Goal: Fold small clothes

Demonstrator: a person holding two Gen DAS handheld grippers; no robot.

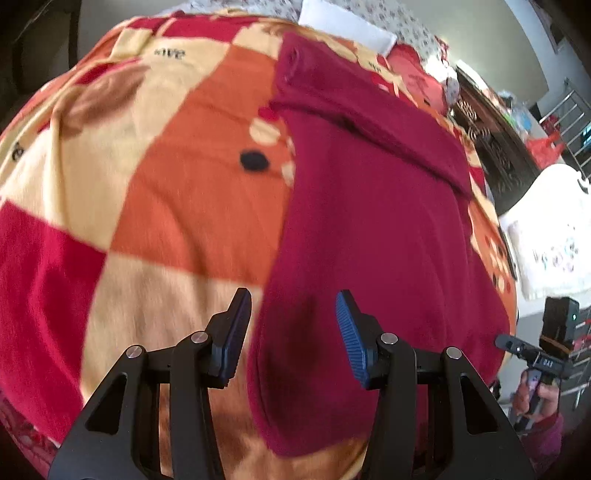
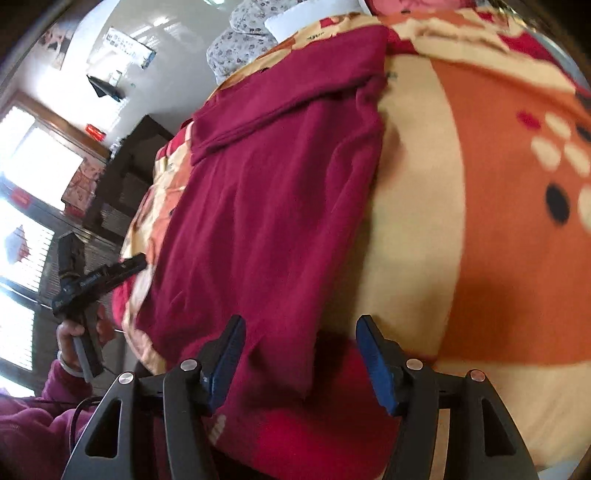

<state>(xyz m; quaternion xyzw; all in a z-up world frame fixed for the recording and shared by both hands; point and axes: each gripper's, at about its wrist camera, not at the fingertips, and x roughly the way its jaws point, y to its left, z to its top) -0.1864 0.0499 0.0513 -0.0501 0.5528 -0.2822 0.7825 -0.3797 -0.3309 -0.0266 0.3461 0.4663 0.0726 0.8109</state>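
Note:
A dark red garment (image 1: 369,206) lies spread flat on a checked orange, cream and red blanket (image 1: 147,192), with a folded flap across its far end. My left gripper (image 1: 293,321) is open and empty, hovering over the garment's near left edge. In the right wrist view the same garment (image 2: 266,206) runs away from me. My right gripper (image 2: 299,350) is open and empty above its near right corner. Each gripper shows in the other's view: the right one (image 1: 539,354) in the left wrist view, the left one (image 2: 92,280) in the right wrist view, both off the bed's edge.
The blanket (image 2: 480,221) covers a bed. A white pillow (image 1: 343,22) and a floral pillow (image 2: 243,40) lie at its head. Dark wooden furniture (image 1: 491,147) stands beside the bed, and bright windows (image 2: 29,177) are behind it.

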